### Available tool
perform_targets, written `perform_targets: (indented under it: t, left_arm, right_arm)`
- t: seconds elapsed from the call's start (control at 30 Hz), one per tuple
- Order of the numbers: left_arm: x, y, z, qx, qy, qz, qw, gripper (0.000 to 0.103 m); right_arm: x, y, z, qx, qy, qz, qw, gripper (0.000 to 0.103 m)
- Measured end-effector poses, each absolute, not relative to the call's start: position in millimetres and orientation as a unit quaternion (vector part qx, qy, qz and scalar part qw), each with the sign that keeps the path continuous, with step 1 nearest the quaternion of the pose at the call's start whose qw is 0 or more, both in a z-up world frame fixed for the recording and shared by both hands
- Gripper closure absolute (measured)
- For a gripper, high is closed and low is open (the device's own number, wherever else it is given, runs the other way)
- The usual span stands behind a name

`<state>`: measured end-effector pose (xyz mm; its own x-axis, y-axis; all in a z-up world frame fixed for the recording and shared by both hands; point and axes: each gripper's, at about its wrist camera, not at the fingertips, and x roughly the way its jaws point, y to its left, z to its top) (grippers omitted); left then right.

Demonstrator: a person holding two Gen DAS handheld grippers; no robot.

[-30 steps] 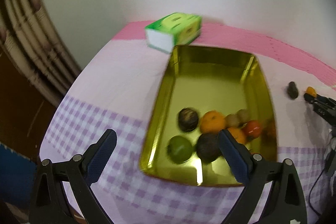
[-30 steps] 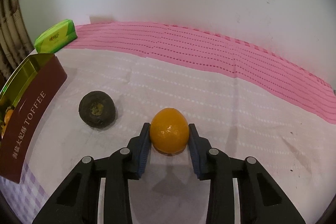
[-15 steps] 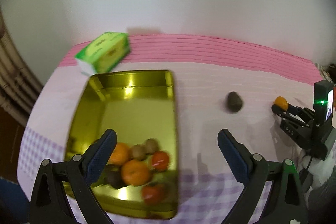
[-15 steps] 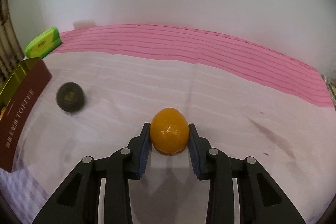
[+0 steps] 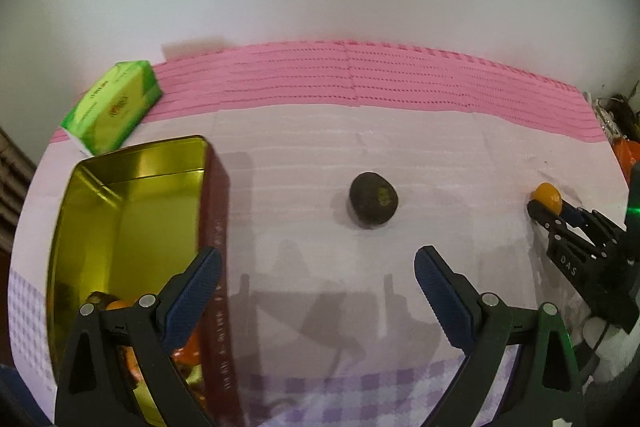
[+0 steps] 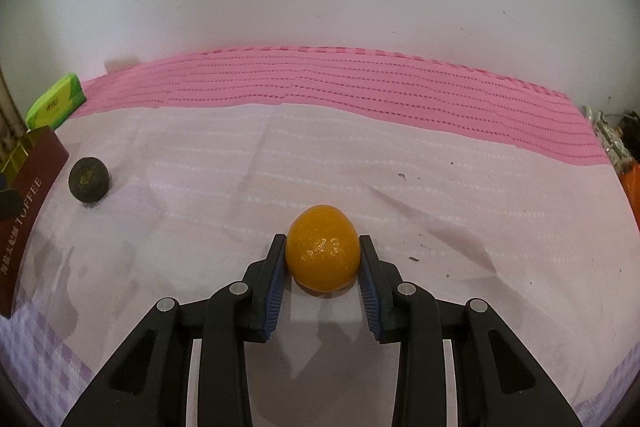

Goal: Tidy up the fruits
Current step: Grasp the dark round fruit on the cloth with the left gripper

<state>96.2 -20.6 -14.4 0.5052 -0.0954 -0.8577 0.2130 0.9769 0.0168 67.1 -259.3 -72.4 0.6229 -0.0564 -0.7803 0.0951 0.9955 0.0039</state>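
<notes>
White wall backs a table point(image 5: 304, 147) covered by a pale cloth with a pink ribbed band along the far edge and a lilac check pattern at the near edge.

Left wrist view: the left gripper point(image 5: 316, 279) hangs above the cloth with its two blue-padded jaws spread wide and nothing between them. One dark, round, rough-skinned fruit point(image 5: 373, 199) lies alone on the pale cloth, ahead of the gap between the jaws and clear of both pads. One rectangular gold metal tin with maroon outer walls point(image 5: 132, 187) sits at the left; its far half is bare, and a few orange and dark fruits point(image 5: 116, 305) lie at its near end, partly hidden behind the left jaw, so their count cannot be told. One green rectangular tissue pack point(image 5: 114, 107) lies beyond the tin on the pink band, close to the tin's far corner. At the right edge, the right gripper point(image 5: 548, 205) grasps one small orange fruit point(image 5: 547, 195).

Right wrist view: the right gripper point(image 6: 322, 259) is clenched on the one orange egg-shaped fruit point(image 6: 322, 254), with both blue pads pressed to its sides, low over the pale cloth. The dark round fruit point(image 6: 88, 179) lies well apart at the left, just beside the tin's maroon wall point(image 6: 28, 211), which bears the word TOFFEE. The green tissue pack point(image 6: 56, 101) lies farther back.
</notes>
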Motion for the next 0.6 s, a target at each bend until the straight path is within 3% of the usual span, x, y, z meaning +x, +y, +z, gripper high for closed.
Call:
perform_targets:
  t: [0.6]
  left_arm:
    - [148,-55,-56,0.024,0.527,-0.129,0.839,0.059]
  right_arm:
    - [68,-257,-73,0.026,0.432,-0.038,0.901,0.066]
